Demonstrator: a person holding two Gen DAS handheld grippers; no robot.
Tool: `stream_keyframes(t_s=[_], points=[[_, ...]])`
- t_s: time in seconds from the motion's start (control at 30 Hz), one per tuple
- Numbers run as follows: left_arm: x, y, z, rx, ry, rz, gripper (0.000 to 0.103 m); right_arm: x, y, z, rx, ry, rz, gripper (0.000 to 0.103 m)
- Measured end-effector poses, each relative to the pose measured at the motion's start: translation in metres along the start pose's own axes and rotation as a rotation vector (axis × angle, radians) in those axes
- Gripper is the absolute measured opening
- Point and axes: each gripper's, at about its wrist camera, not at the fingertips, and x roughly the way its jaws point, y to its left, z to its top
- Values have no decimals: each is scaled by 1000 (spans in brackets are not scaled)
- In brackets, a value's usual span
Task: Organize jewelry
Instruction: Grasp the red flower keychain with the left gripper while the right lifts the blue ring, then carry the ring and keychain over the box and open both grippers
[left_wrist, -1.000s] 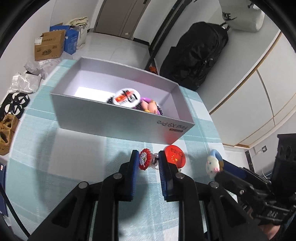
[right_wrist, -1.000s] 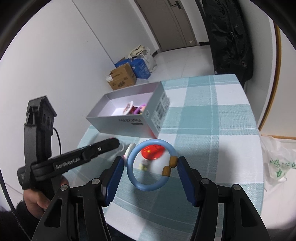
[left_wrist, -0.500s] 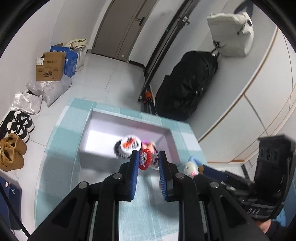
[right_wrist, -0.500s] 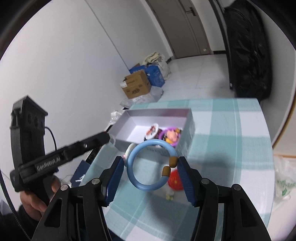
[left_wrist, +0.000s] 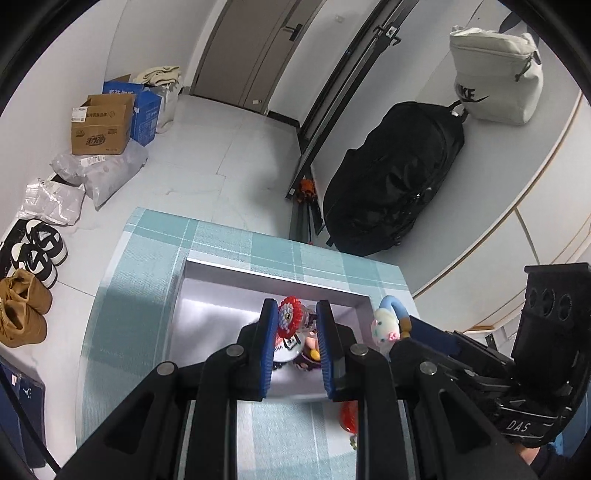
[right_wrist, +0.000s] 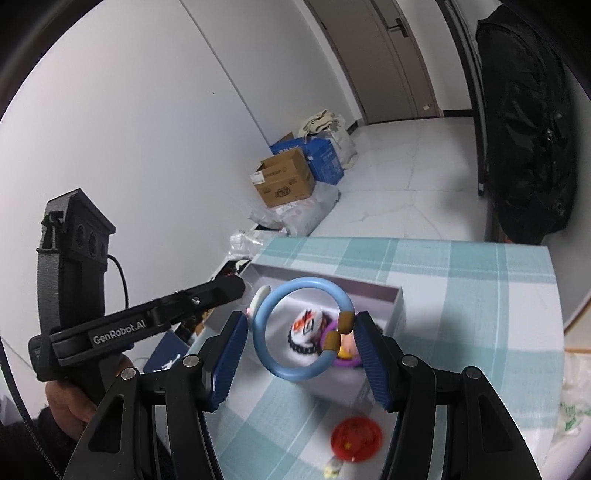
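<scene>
On a teal checked tablecloth (left_wrist: 147, 266) by a white tiled floor, grey open box (left_wrist: 221, 291) holding a round badge (right_wrist: 306, 328) and purple trinket (right_wrist: 347, 360); above it, left gripper (left_wrist: 295, 325) pinching a red beaded flower clip (left_wrist: 289, 320); right gripper (right_wrist: 299, 332) clamped across a blue bangle (right_wrist: 295, 291); red disc (right_wrist: 355, 438) outside the box, blurred; black bag (left_wrist: 399, 177) behind; bangle's white charm (left_wrist: 384, 328) half hidden

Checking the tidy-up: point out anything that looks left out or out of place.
A round red badge and a small pale trinket lie on the teal checked tablecloth outside the open grey box, while similar pieces sit inside it. Nothing looks spilled or damaged.
</scene>
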Motion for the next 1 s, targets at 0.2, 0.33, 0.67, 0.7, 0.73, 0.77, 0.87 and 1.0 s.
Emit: stream_keyframes(t_s=[0.2, 0.33, 0.67, 0.7, 0.73, 0.77, 0.87, 1.0], points=[[15, 0, 7, 9, 40, -3, 16, 17, -7, 10, -6, 16, 16, 59], [24, 3, 10, -11, 66, -6, 16, 24, -15, 11, 5, 25, 30, 59], [39, 6, 12, -35, 123, 1, 16, 36, -25, 16, 11, 68, 51, 59], [40, 7, 13, -41, 126, 7, 16, 37, -27, 16, 13, 73, 44, 59], [40, 8, 13, -46, 129, 13, 16, 39, -28, 16, 15, 77, 40, 59], [41, 8, 14, -49, 132, 13, 16, 40, -30, 16, 18, 84, 38, 59], [43, 9, 15, -54, 130, 20, 16, 43, -33, 16, 23, 98, 31, 59], [44, 8, 16, -58, 125, 12, 16, 43, -33, 16, 15, 98, 34, 59]])
